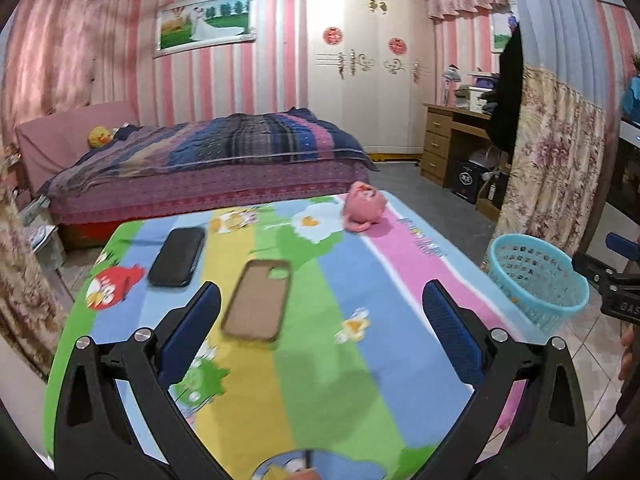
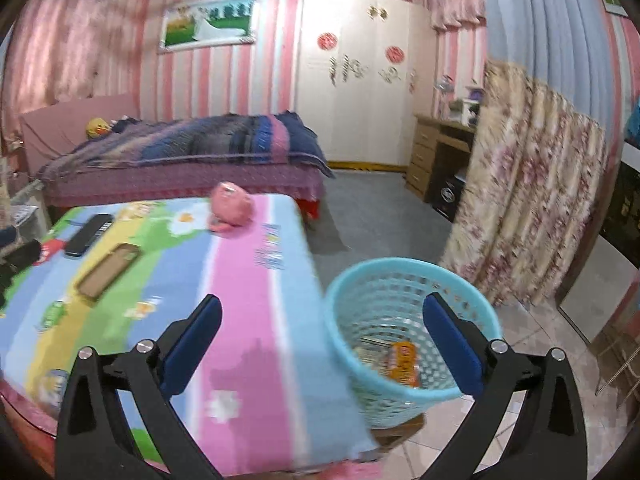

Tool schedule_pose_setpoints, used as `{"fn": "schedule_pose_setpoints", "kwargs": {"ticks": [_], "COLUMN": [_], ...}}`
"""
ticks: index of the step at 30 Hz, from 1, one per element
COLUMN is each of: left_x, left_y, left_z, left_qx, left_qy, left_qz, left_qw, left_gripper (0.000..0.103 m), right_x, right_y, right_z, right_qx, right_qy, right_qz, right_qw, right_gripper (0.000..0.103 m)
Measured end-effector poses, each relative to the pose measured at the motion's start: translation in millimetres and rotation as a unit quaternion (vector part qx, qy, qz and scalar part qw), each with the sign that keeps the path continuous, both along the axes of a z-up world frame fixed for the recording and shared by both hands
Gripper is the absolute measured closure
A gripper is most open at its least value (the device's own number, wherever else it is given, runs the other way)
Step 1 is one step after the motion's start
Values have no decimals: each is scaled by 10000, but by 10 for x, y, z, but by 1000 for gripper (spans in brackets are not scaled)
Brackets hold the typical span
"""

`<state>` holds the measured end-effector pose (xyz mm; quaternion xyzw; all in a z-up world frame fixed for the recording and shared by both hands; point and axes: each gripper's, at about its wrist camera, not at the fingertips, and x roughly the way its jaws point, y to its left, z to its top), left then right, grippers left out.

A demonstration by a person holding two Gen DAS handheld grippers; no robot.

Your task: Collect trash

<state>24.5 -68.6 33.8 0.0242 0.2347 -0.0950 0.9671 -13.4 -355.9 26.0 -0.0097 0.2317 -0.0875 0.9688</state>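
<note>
Bedroom surface looks cleared of litter; both grippers, left gripper and right gripper, gape wide and empty, so scanning for leftovers before the basket seems wise.

Place: I'm looking into a home bedroom | far left: made bed with striped quilt, framed picture above on pink-striped wallpaper | far: white wardrobe | far right: wooden desk with drawers | right: floral curtain | near: table under a cartoon cloth
</note>
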Motion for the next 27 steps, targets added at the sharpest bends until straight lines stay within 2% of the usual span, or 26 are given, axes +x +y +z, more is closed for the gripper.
{"fn": "schedule_pose_setpoints", "kwargs": {"ticks": [8, 12, 17, 27], "left_x": [-294, -396, -409, -445], "left_y": [404, 495, 508, 429], "left_z": [-153, -274, -385, -404], "left_qx": [-74, -38, 19, 99], "left_qy": [-120, -130, -33, -170], "left_qz": [302, 348, 308, 243], "left_qw": [9994, 9993, 9995, 9995], "left_gripper": [5, 5, 5, 5], "right_x": [-224, -310, -388, -437], "right_y": [743, 934, 1042, 1215], "right_z": [-44, -141, -243, -255], "right_qx": [106, 94, 93, -110], "right_qy": [-175, -227, -302, -481], "right_qz": [60, 43, -3, 26], "right_qw": [9998, 9997, 9995, 9988], "right_gripper": [5, 5, 5, 5]}}
